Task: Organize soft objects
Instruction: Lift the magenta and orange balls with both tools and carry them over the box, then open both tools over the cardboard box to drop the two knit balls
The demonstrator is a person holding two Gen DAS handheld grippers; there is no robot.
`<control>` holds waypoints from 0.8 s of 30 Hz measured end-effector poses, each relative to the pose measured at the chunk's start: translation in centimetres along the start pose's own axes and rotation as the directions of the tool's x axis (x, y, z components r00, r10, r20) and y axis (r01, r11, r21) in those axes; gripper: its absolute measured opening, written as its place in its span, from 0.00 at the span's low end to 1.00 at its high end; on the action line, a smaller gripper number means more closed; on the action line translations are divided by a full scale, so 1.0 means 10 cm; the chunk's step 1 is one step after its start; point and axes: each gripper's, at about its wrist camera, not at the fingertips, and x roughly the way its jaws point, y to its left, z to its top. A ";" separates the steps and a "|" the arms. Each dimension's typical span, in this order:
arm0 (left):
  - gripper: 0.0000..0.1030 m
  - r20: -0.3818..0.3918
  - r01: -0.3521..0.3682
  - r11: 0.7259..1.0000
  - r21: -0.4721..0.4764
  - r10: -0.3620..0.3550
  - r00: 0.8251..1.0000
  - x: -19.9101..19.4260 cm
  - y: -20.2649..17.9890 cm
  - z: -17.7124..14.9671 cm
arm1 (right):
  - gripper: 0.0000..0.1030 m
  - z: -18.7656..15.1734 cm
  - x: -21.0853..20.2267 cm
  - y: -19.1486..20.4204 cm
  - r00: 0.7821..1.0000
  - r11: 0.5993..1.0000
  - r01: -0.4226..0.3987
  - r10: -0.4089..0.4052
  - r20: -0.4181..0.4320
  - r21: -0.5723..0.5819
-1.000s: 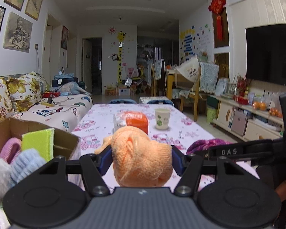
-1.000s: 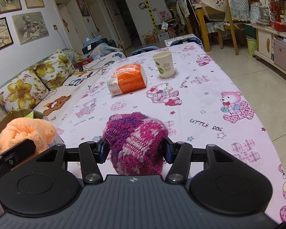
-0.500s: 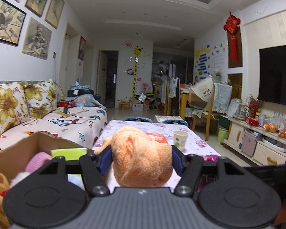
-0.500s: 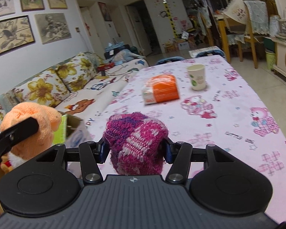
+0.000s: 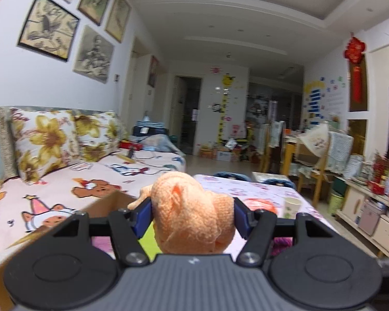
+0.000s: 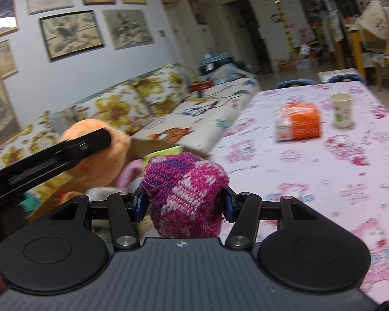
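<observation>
Between the left gripper's (image 5: 193, 216) blue pads sits an orange knit bundle (image 5: 194, 215), squeezed from both sides above the cardboard box (image 5: 103, 204). Only the right wrist view shows the right gripper (image 6: 184, 203) clamped on a pink-purple knit bundle (image 6: 185, 194) beside that box, with a blurred orange packet (image 6: 299, 124) and paper cup (image 6: 341, 114) beyond on the table (image 6: 285, 165).

An orange knitted bundle (image 5: 193, 215) sits squeezed between the left gripper's (image 5: 192, 216) pads; a magenta-and-pink knitted bundle (image 6: 185, 194) sits likewise in the right gripper (image 6: 184, 204).
</observation>
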 end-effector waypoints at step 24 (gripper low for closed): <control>0.85 -0.125 -0.077 0.997 0.023 0.080 0.989 0.23 0.70 0.00 | 0.97 -0.22 0.35 0.62 0.917 0.925 -0.363 0.334 -0.217 -0.111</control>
